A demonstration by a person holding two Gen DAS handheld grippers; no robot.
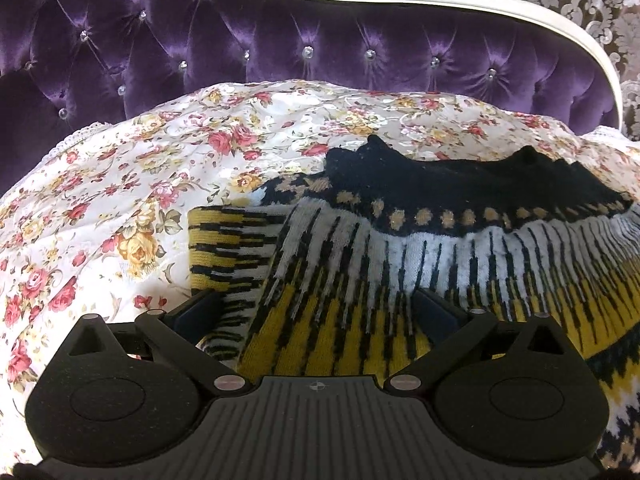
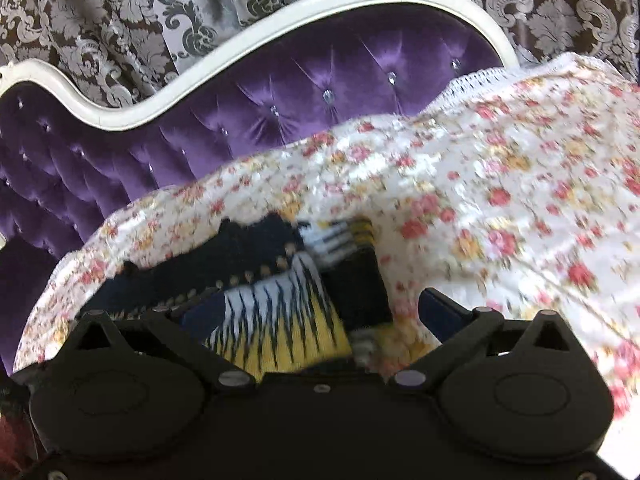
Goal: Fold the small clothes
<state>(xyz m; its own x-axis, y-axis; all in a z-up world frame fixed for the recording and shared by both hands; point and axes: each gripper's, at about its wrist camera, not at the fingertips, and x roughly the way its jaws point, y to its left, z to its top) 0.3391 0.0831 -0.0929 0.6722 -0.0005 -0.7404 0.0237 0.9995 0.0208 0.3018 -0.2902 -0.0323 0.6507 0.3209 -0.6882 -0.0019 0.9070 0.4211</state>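
Lying between both spread claws, left claw (image 1: 316,308) and right claw (image 2: 308,312), unpinched: the sweater (image 1: 400,248).

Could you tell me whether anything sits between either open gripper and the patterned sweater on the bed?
Nothing visible does. The sweater lies uncovered on the floral bedspread, directly ahead of the open left gripper and the open right gripper; neither holds it.

Plenty of open floral bedspread (image 1: 120,208) to the left of the knit sweater (image 1: 360,280), and more to its right in the right wrist view, though that one's blurry. The tufted purple headboard (image 1: 240,48) walls off the far side.
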